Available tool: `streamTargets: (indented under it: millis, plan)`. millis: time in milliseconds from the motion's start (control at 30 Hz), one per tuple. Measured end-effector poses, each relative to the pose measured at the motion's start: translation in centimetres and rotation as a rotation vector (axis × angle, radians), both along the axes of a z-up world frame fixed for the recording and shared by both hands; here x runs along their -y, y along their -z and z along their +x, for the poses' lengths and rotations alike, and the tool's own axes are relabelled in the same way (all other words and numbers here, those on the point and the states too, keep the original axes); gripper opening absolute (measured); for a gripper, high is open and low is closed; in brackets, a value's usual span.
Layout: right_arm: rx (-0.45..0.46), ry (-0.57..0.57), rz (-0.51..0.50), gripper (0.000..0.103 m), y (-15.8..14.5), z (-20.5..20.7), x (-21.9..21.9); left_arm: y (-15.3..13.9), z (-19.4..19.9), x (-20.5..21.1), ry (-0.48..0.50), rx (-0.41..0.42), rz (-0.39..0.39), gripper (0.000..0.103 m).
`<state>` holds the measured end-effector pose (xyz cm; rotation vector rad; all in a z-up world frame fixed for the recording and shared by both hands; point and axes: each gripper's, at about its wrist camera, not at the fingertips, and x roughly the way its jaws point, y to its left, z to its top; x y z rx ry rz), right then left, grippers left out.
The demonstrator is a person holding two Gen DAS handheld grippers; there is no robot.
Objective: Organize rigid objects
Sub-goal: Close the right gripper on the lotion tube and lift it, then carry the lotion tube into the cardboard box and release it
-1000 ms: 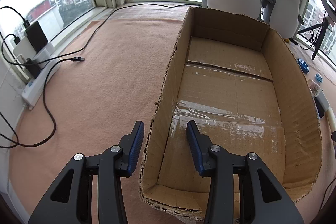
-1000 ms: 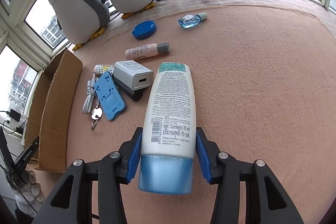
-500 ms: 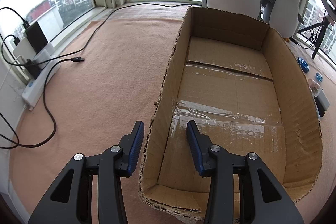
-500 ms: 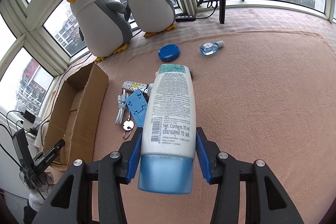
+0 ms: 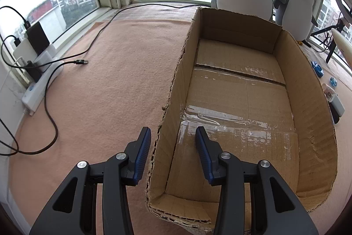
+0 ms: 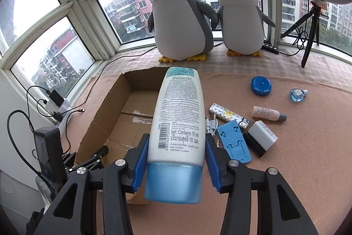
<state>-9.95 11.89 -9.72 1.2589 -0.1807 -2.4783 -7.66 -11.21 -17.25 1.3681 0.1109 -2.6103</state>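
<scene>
Presently the right gripper (image 6: 176,160) is clamped on the white lotion tube (image 6: 179,116), its blue pads pressing both flanks just above the blue cap (image 6: 173,182), with the tube's flat sealed end pointing toward the upper centre of the frame. The tube hangs in the air, apparently over or just short of the near part of the cardboard box (image 6: 123,111); which of the two cannot be told from this view. By judgement the tube is light, its label stating a small content, and its plastic walls are smooth and likely to yield under pressure, so the stiff shoulder beside the cap is the sound place to hold it; a grip nearer the flat end would risk squeezing or slipping. The left gripper (image 5: 173,147) stands open and holds nothing, one finger outside and one inside the box's left wall (image 5: 173,94), without visible contact. Only the left wrist view shows the box floor (image 5: 237,107), bare apart from tape residue, with nothing yet lying in it. Only the right wrist view shows the remaining items at centre right of the frame: a blue phone stand (image 6: 234,142), a white charger (image 6: 263,136), a small pink bottle (image 6: 267,113), a blue round case (image 6: 261,85) and a patterned stick (image 6: 226,115).
</scene>
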Motion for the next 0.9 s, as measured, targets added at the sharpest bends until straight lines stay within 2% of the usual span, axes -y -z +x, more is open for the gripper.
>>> streamTargets:
  millis: [167, 333, 633, 667, 733, 800, 900]
  plan:
    - [-0.001, -0.082, 0.028, 0.044, 0.8, -0.5, 4.4, 0.0, 0.0, 0.0, 0.0, 0.0, 0.002, 0.041]
    - [0.015, -0.125, 0.042, 0.044, 1.9, -0.9, 6.9, 0.0, 0.0, 0.0, -0.001, -0.002, 0.004, 0.041]
    - [0.023, -0.152, 0.063, 0.045, 2.8, -1.0, 7.9, 0.0, 0.0, -0.1, -0.003, -0.003, 0.005, 0.041]
    - [0.023, -0.155, 0.06, 0.048, 2.8, -1.0, 7.9, 0.0, 0.0, 0.0, -0.002, -0.003, 0.005, 0.041]
    - [0.03, -0.173, 0.058, 0.067, 2.7, -1.0, 8.1, 0.0, 0.0, 0.0, -0.002, -0.003, 0.005, 0.041]
    - [0.008, -0.17, 0.074, 0.072, 2.4, -0.8, 8.2, 0.0, 0.0, -0.1, -0.001, -0.003, 0.003, 0.041]
    - [-0.007, -0.169, 0.078, 0.073, 1.9, -0.7, 8.2, 0.0, 0.0, -0.1, -0.002, -0.003, 0.003, 0.04]
